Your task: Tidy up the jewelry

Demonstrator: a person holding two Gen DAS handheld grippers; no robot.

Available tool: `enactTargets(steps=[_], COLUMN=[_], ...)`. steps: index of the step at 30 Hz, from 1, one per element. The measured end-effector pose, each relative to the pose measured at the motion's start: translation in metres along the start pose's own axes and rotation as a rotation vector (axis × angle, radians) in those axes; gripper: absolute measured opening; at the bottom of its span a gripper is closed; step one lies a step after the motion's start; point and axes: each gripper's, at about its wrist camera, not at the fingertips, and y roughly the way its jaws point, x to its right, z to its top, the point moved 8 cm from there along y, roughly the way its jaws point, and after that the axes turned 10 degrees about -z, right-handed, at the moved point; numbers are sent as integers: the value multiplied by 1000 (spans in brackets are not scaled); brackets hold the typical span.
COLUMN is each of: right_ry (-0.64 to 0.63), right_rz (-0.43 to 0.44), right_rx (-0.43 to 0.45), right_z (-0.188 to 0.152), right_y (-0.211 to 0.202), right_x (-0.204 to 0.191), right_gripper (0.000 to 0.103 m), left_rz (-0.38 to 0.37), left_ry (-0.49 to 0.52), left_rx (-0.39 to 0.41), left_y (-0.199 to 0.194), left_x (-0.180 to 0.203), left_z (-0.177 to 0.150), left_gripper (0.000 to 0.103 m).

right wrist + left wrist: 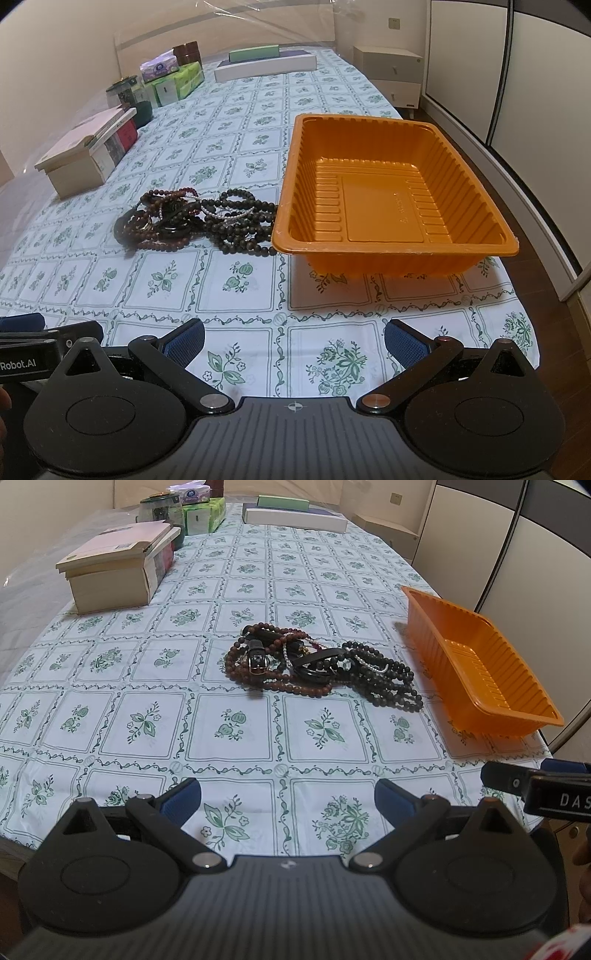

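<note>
A tangled pile of jewelry (317,664) lies mid-table: brown and black bead strands, a pearl string and a black watch strap with a gold buckle. In the right wrist view the same jewelry pile (199,221) touches the left side of an orange plastic tray (388,192), which holds nothing. The orange tray (476,664) sits at the right in the left wrist view. My left gripper (288,801) hovers open near the table's front edge, well short of the pile. My right gripper (295,341) is open too, in front of the tray, with nothing between its fingers.
A floral tablecloth (229,723) covers the table. A beige box with a book on it (114,572) stands at the left; a glass jar (160,507), tissue packs (203,513) and flat white boxes (295,517) stand at the back. A cabinet (391,74) and wardrobe doors are to the right.
</note>
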Motion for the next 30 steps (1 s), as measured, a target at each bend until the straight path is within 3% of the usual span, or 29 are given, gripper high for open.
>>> enactTargets(steps=[22,30], right_ry=[5,150], right_rz=[0,32], right_rx=[1,26], right_z=[0,3], right_y=[1,0], right_x=[2,25], right_gripper=[103,103], left_rz=[-8,-46], left_ry=[-1,-44], left_rx=[-2,3], left_y=[0,-1], left_x=[3,0], left_z=[1,5], left_gripper=[100,100])
